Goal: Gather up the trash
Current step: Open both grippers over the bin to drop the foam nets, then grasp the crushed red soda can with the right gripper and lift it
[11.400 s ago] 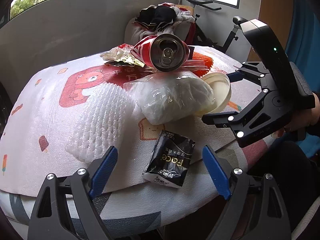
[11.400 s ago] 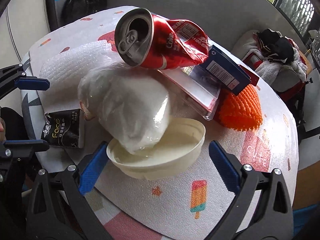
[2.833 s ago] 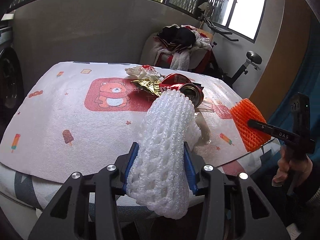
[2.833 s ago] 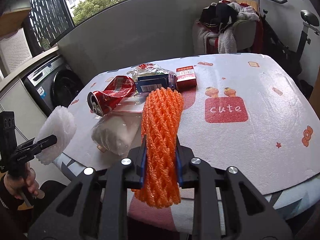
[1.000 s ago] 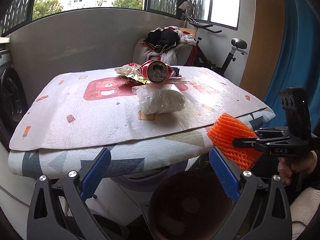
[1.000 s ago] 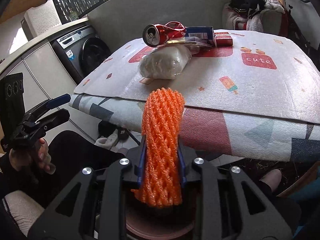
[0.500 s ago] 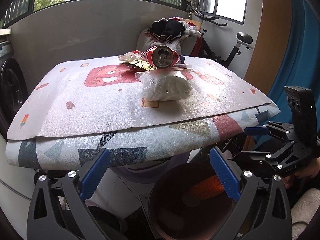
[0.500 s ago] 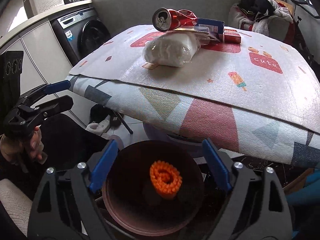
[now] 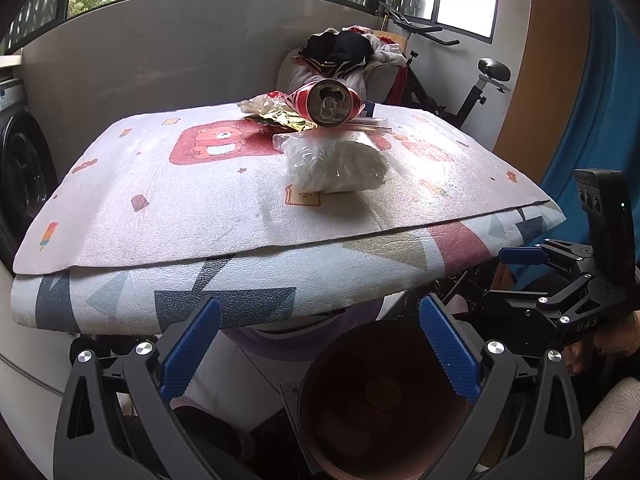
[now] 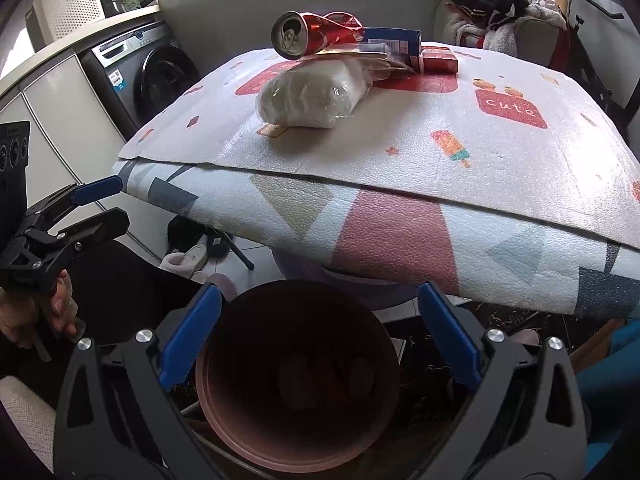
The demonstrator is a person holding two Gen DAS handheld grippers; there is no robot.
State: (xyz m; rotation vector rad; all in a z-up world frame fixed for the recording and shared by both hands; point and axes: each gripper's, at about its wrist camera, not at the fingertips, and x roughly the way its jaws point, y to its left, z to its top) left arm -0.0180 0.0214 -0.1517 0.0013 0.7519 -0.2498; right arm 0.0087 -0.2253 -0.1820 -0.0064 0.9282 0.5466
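Note:
Both grippers hover over a round brown bin (image 10: 248, 320) on the floor under the table's front edge (image 9: 280, 276). My right gripper (image 10: 319, 292) has its jaws opening wide, with nothing between them. My left gripper (image 9: 318, 308) is open and holds nothing. The bin's (image 9: 340, 360) inside is dark, with only dim shapes at the bottom. On the table lie a crushed red can (image 9: 326, 103), a clear bag of white stuff (image 9: 336, 166), crumpled wrappers (image 9: 276, 114), a blue box (image 10: 394, 40) and a red box (image 10: 440, 60).
A washing machine (image 10: 152, 72) stands left of the table. Behind it are a chair piled with clothes (image 9: 344, 56) and an exercise bike (image 9: 472, 80). Shoes (image 10: 188, 256) lie under the table. A person's hand (image 10: 32, 316) holds the left gripper.
My right gripper opened and let go of the orange foam net, which dropped into the bin and is now out of sight. The left gripper stayed open.

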